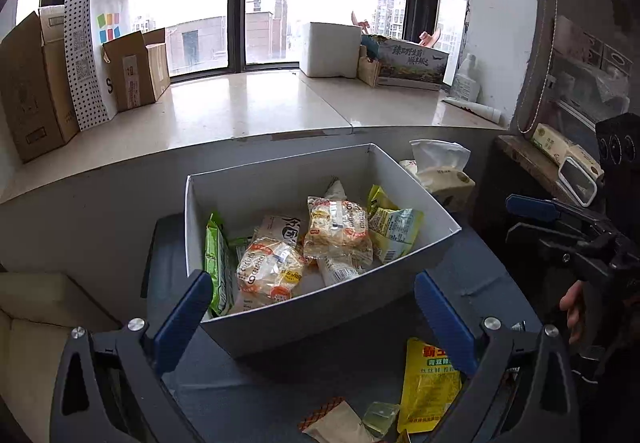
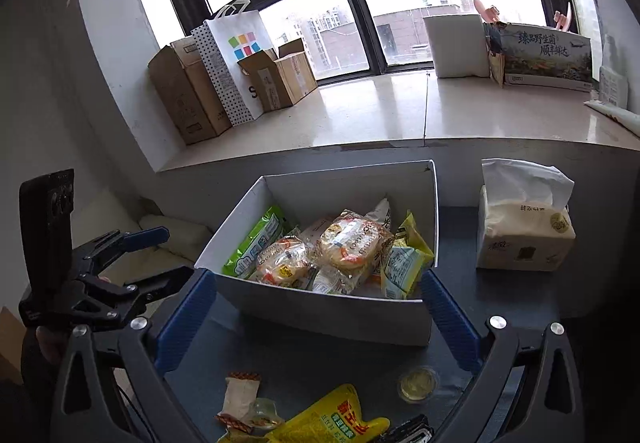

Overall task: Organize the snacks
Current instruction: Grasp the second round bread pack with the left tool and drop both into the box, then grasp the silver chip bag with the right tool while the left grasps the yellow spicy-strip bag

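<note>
A white box (image 1: 420, 205) (image 2: 328, 317) on the dark table holds several snack packs: two clear bread packs (image 1: 338, 233) (image 2: 352, 243), a green pack (image 1: 216, 263) (image 2: 256, 243) and a yellow-green pack (image 1: 394, 229) (image 2: 404, 263). Loose on the table in front lie a yellow pouch (image 1: 430, 387) (image 2: 336, 419), a small brown-edged packet (image 1: 332, 423) (image 2: 240, 397) and a clear jelly cup (image 2: 418, 385). My left gripper (image 1: 312, 319) is open and empty, just short of the box; it also shows in the right wrist view (image 2: 160, 255). My right gripper (image 2: 316, 323) is open and empty; it also shows in the left wrist view (image 1: 520, 217).
A tissue pack (image 2: 524, 235) (image 1: 444, 179) stands right of the box. The stone window ledge (image 1: 260, 111) behind carries cardboard boxes (image 1: 136, 71), a paper bag (image 1: 94, 51) and a white box (image 1: 330, 49). A cream cushion (image 1: 36, 307) lies left of the table.
</note>
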Demonstrator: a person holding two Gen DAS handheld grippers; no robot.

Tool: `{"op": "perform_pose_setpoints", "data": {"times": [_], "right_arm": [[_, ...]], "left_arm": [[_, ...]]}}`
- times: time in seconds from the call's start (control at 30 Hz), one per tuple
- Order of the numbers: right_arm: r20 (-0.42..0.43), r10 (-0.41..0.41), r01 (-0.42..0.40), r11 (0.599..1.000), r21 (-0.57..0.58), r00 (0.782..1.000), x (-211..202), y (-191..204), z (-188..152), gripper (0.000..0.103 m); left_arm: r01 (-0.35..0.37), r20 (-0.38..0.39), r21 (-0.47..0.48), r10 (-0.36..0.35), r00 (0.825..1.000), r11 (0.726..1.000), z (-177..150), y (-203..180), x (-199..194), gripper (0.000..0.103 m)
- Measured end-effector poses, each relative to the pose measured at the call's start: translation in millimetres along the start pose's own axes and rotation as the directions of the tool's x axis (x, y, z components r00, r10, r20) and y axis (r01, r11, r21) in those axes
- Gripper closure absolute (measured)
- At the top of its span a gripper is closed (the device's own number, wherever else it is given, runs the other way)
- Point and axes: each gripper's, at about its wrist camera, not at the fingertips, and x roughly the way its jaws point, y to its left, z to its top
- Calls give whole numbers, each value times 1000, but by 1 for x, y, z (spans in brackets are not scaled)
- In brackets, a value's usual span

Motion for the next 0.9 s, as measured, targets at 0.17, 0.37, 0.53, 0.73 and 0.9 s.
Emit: {"op": "perform_pose_setpoints", "data": {"times": [0.17,0.37,0.53,0.73,0.9], "right_arm": [[-40,-44,42,997,-60,998,-26,1,-60,0],[-148,-105,105,994,-10,983,-40,-19,-144,0],[-204,-151,162,986,39,967,-43,-38,-180,0],[-222,-161,158,987,-31,962,-29,-51,-171,0],[-273,-214,171,970,-170,938,6,-52,-161,0]], "left_arm": [[43,-24,-31,-43,999,999,-39,-13,-16,0],[58,-79,-99,-66,995,993,-84,-19,-18,0],[51,-133,-109,-65,989,993,-108,-22,-12,0],[13,-156,-59,-22,987,998,-124,-30,-16,0],[7,-174,-33,-13,985,999,-133,-37,-20,0]]}}
